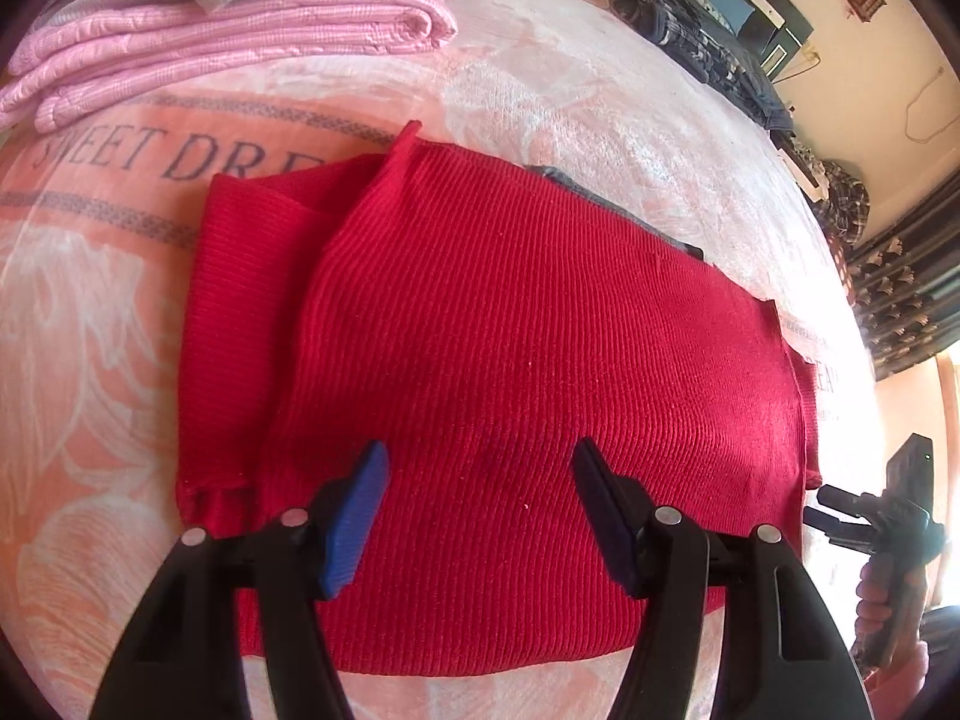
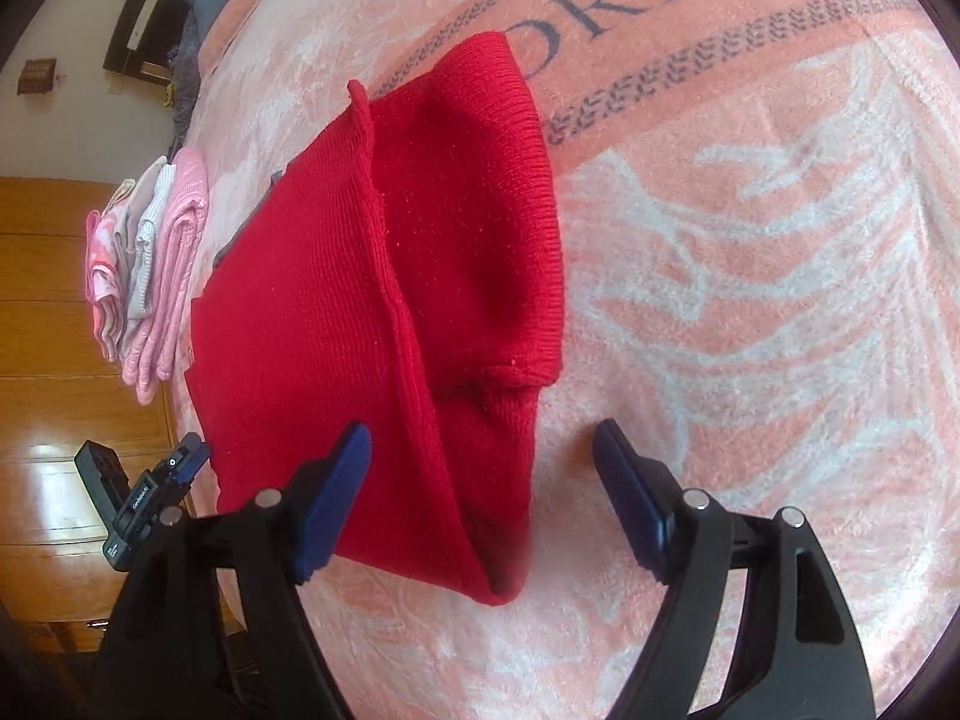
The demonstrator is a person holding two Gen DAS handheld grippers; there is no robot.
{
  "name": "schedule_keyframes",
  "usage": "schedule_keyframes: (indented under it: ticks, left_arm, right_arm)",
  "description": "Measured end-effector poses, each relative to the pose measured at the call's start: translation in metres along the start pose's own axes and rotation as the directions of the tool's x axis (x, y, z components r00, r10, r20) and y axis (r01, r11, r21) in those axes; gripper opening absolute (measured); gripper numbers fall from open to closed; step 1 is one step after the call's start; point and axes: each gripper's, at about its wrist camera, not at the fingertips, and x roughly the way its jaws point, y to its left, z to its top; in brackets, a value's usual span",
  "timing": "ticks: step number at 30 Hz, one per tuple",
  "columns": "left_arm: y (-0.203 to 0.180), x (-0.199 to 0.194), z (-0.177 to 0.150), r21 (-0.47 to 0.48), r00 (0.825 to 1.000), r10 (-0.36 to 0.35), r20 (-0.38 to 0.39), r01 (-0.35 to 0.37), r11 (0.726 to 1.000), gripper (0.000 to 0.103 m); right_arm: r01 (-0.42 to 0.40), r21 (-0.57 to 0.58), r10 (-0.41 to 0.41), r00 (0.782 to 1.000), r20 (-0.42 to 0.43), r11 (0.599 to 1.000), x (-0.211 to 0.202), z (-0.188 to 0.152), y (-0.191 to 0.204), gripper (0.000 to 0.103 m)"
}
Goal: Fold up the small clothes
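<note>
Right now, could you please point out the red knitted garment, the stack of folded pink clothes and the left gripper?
red knitted garment (image 1: pixel 510 330), left wrist view, middle of its ribbed body.
stack of folded pink clothes (image 1: pixel 240 42), left wrist view, top pink fold.
left gripper (image 1: pixel 480 516), left wrist view, midway between its fingertips.

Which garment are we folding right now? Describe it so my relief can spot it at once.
Find the pink blanket printed with grey lettering that covers the bed. In its middle, under both open grippers, lies the red knit, partly folded with a ribbed band along one edge. The only other clothes are the folded stack at the blanket's edge, pale pink and white; nothing else there is solid red.
</note>
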Motion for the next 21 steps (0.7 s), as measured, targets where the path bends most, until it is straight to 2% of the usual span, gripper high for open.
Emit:
schedule_keyframes:
  ticks: [1,3,10,12,14,16,21]
  left_arm:
    - [0.0,0.003,-0.001,-0.004,1.0,-0.003,-0.009,0.003,1.0,0.064]
    - [0.0,0.006,-0.002,-0.009,1.0,-0.005,-0.019,0.004,1.0,0.064]
    - [0.003,0.016,-0.003,-0.014,0.999,-0.006,-0.035,0.006,1.0,0.064]
    - [0.004,0.019,-0.003,-0.01,0.999,-0.001,-0.037,0.001,1.0,0.064]
    - [0.005,0.021,-0.003,-0.004,0.999,0.002,-0.044,-0.002,1.0,0.064]
    - [0.005,0.024,-0.002,0.011,0.999,0.005,-0.053,-0.005,1.0,0.064]
    - [0.007,0.029,-0.002,0.021,0.998,0.002,-0.06,-0.001,1.0,0.065]
  right_arm:
    - [-0.008,-0.015,0.008,1.0,0.008,1.0,0.002,0.002,0.004,0.074]
    - [-0.048,-0.044,0.048,0.999,0.004,0.998,0.007,0.005,0.008,0.049]
    - [-0.098,-0.048,0.099,0.994,0.035,0.994,0.025,0.015,0.017,0.049]
    - [-0.071,-0.056,0.073,0.996,0.045,0.996,0.03,0.018,0.022,0.042]
    - [-0.065,-0.048,0.067,0.996,0.054,0.997,0.032,0.02,0.023,0.019]
    - [-0.068,-0.013,0.069,0.996,0.052,0.998,0.034,0.022,0.021,0.017]
    - [-0.029,-0.016,0.029,0.998,0.056,0.999,0.037,0.022,0.024,0.016]
